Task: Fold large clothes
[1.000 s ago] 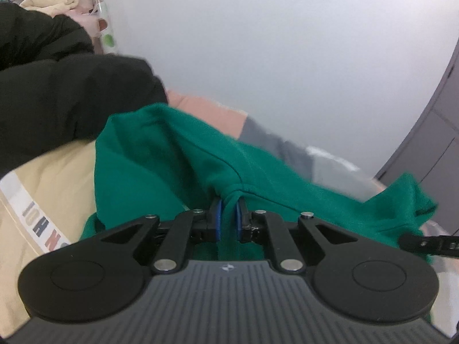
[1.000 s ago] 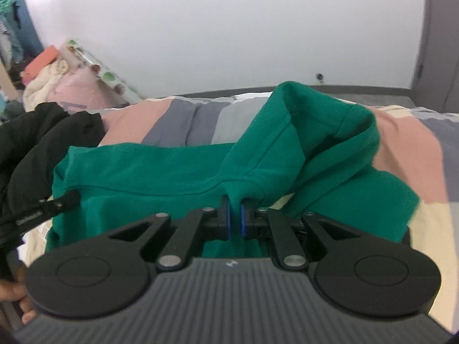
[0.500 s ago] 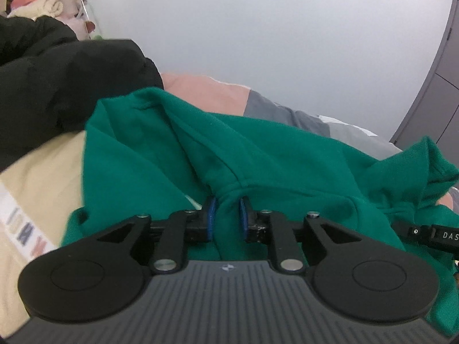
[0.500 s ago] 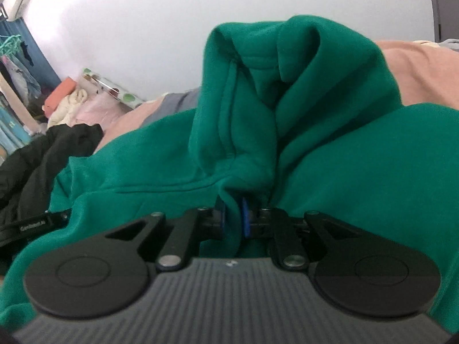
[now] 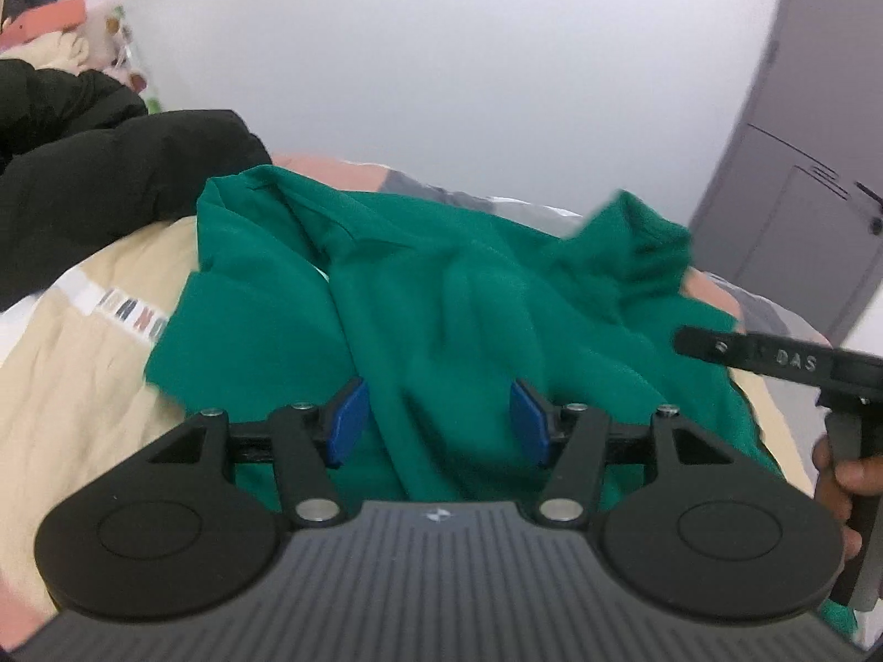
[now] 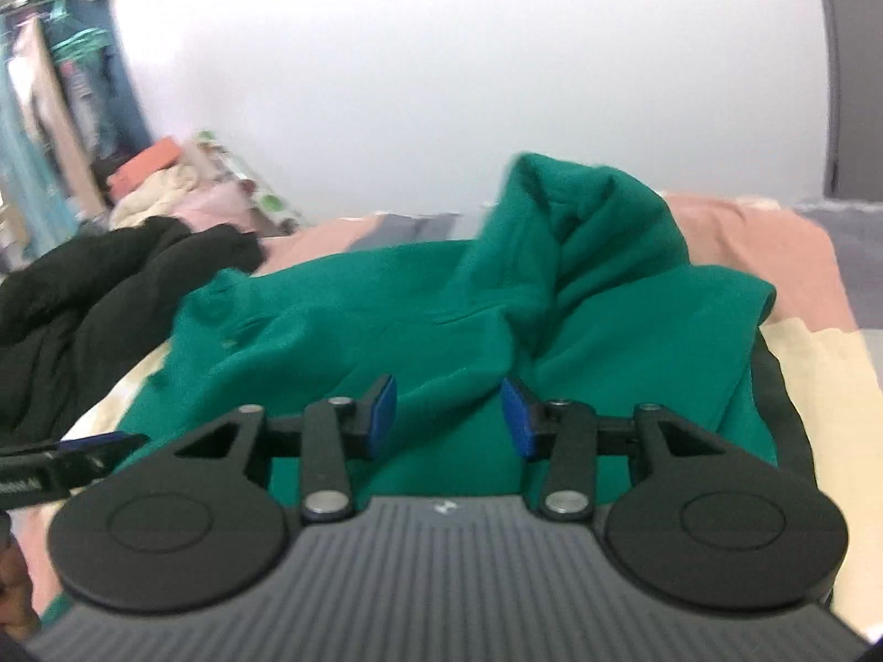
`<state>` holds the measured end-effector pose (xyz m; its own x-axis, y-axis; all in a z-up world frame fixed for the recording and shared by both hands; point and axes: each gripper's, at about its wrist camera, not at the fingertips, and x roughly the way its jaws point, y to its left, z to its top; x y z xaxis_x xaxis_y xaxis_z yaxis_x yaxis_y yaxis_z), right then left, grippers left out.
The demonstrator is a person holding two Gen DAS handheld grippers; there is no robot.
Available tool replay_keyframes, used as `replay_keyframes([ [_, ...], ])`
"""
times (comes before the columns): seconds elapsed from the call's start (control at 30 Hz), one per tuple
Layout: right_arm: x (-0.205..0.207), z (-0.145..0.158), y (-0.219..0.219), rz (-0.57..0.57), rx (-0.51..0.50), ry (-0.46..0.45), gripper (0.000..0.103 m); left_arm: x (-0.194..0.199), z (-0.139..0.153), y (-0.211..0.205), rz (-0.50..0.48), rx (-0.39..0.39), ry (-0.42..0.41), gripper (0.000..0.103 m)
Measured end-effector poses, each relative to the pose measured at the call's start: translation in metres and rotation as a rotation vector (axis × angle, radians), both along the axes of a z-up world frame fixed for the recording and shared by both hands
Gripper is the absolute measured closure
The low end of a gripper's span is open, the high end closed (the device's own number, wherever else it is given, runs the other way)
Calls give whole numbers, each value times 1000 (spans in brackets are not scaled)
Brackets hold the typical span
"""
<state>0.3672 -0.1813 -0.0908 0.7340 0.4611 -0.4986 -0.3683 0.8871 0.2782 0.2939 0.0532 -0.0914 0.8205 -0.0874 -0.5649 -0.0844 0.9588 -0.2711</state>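
Note:
A green hooded sweatshirt (image 5: 469,298) lies rumpled on the bed; it also shows in the right wrist view (image 6: 441,331), with its hood (image 6: 585,220) bunched up at the back. My left gripper (image 5: 439,422) is open, its blue pads spread apart just above the green cloth. My right gripper (image 6: 448,416) is open too, over the near edge of the sweatshirt. The right gripper's finger shows at the right of the left wrist view (image 5: 772,358). The left gripper's finger shows at the left of the right wrist view (image 6: 66,455).
A black padded jacket (image 5: 99,187) lies on the bed to the left, also in the right wrist view (image 6: 83,298). The bedspread (image 5: 72,375) has beige, pink and grey patches. A pile of clothes (image 6: 165,187) sits by the white wall. A grey wardrobe (image 5: 800,193) stands at right.
Both grippers were shut on folds of the green sweatshirt and have opened, letting it drop onto the bed. The lifted hood has sunk down.

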Motion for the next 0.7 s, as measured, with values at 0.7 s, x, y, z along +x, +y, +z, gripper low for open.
replay_keyframes([
  [0.7, -62, -24, 44, 140, -21, -9, 58, -17, -33, -14, -45, -81, -14, 41],
])
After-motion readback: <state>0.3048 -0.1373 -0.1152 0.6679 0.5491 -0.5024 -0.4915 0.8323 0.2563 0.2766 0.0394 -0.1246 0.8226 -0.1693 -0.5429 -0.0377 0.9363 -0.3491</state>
